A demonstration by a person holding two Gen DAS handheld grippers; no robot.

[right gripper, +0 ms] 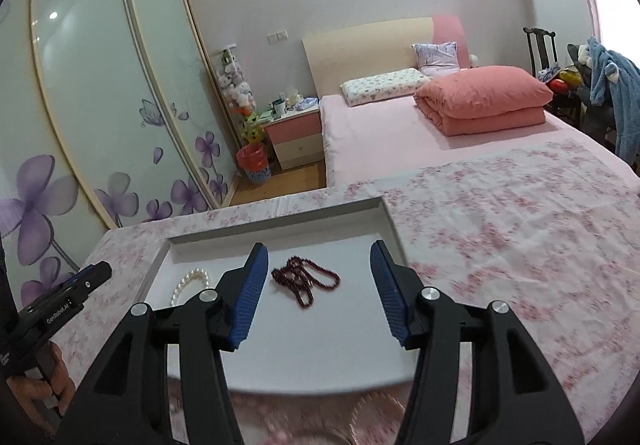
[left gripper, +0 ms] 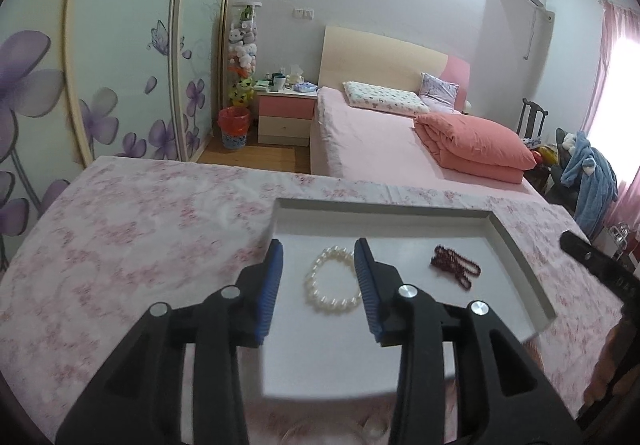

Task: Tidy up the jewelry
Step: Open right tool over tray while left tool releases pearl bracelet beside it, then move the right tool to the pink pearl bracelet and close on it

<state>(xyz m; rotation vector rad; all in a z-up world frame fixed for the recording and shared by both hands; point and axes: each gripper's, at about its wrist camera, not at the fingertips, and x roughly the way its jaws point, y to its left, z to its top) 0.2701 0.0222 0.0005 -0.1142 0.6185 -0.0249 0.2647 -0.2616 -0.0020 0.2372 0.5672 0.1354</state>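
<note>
- A white tray (left gripper: 516, 245) sits on a table covered with a pink floral cloth (left gripper: 132, 229); both bracelets lie on the tray floor, well apart from each other.
- The pearl bracelet (left gripper: 330, 281) lies toward the tray's left side, a closed ring of white beads; in the right wrist view it shows only partly, cut off by the near finger.
- The dark red bead strand (right gripper: 306, 279) lies bunched in loops toward the tray's right side.
- The left gripper (left gripper: 318, 285) hangs over the pearl bracelet with its blue-padded fingers spread to either side of it; whether they touch it, I cannot tell.
- The right gripper (right gripper: 316, 285) hangs over the dark red strand, fingers spread wide and holding nothing.
- Nothing lies between either gripper and its bracelet; the tray's raised wall borders them.
- A toothed, pale gold object (right gripper: 374, 411) shows blurred at the near edge below the tray; what it is cannot be told.
- Beyond the table stand a pink bed (left gripper: 380, 141) with a folded coral quilt (left gripper: 472, 145), a nightstand (left gripper: 286, 115), a red-lined bin (left gripper: 234, 127) and a flower-printed wardrobe (left gripper: 120, 57).
- Lettering on the left gripper's body, seen from the right wrist camera, reads roughly "GenRobot.AI".
</note>
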